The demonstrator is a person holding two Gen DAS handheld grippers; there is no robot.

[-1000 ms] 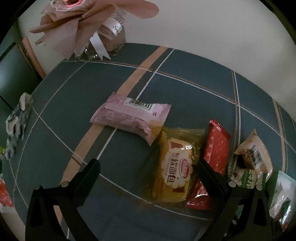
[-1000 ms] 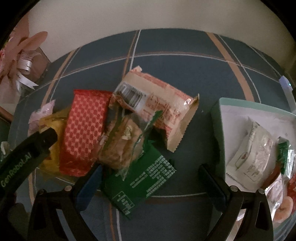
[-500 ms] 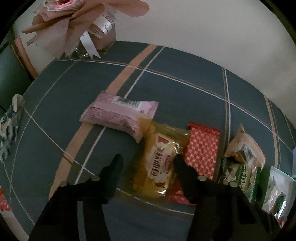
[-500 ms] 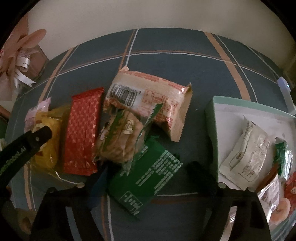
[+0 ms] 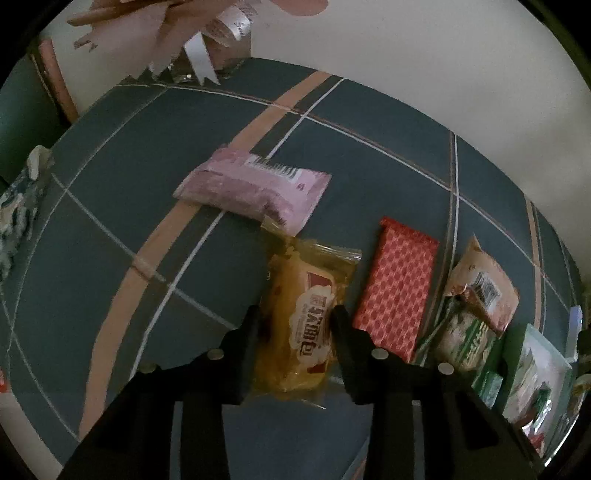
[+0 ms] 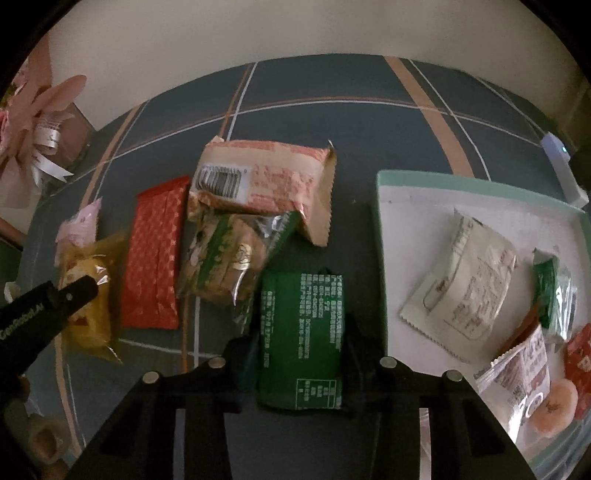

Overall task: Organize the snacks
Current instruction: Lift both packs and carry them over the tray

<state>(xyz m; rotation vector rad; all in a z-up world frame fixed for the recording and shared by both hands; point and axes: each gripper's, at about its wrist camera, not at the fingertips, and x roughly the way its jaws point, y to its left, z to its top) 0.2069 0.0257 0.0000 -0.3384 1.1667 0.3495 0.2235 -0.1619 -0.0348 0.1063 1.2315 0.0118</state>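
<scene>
A yellow bread packet [image 5: 306, 295] lies on the blue plaid tablecloth. My left gripper [image 5: 295, 321] straddles its near half, jaws closing, both pads pressed against its sides. In the right wrist view a green packet [image 6: 301, 295] lies print side up just left of the mint-rimmed white tray [image 6: 382, 229]. My right gripper [image 6: 300, 343] is over it, jaws closing, with the pads squeezing its lower edges. The left gripper's finger [image 6: 74, 291] shows there on the yellow packet [image 6: 88, 314].
A pink packet [image 5: 255, 188], a red packet [image 5: 397, 284], a beige packet [image 6: 266, 181] and a clear biscuit packet [image 6: 225, 262] lie between the two held ones. The tray holds several snacks. A pink bouquet [image 5: 207, 22] stands at the far left by the wall.
Both grippers went from wide open to closed, the left around the yellow packet and the right around the green one. The green packet has turned straighter and the right view has shifted sideways.
</scene>
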